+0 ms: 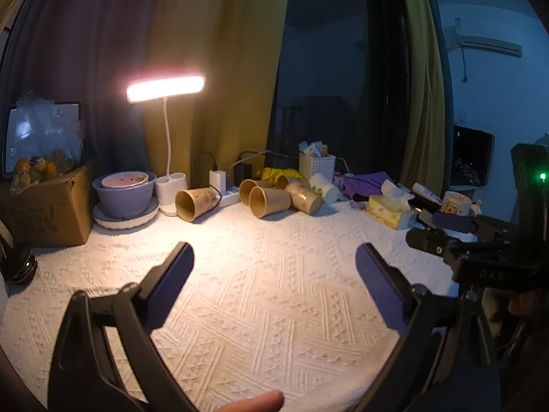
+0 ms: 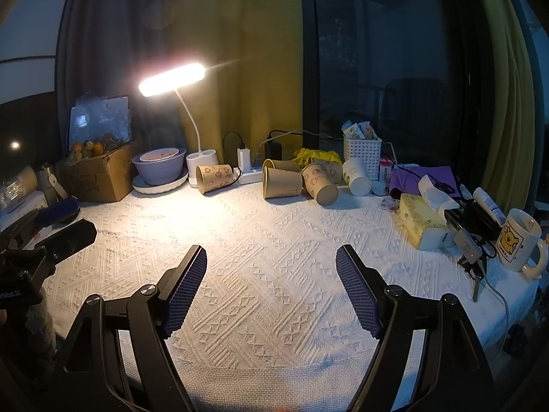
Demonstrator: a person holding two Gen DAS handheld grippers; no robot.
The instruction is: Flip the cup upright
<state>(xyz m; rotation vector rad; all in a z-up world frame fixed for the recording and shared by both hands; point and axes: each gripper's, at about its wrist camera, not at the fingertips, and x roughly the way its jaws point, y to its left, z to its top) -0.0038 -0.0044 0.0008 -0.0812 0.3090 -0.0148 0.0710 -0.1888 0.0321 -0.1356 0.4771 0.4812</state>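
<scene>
Brown paper cups are seen lying on their sides at the worktop's far edge, near the lamp; the left claw and right claw are held spread, nothing gripped

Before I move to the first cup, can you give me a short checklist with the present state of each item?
1. Left tool open and holding nothing: ok.
2. Right tool open and holding nothing: ok.
3. Any cup already upright: not ok; the brown paper cups, like the lone cup near the lamp, lie on their sides.
4. Cloth between tools and cups free of objects: ok.
5. Lone cup apart from the black cable: cannot tell.
</scene>
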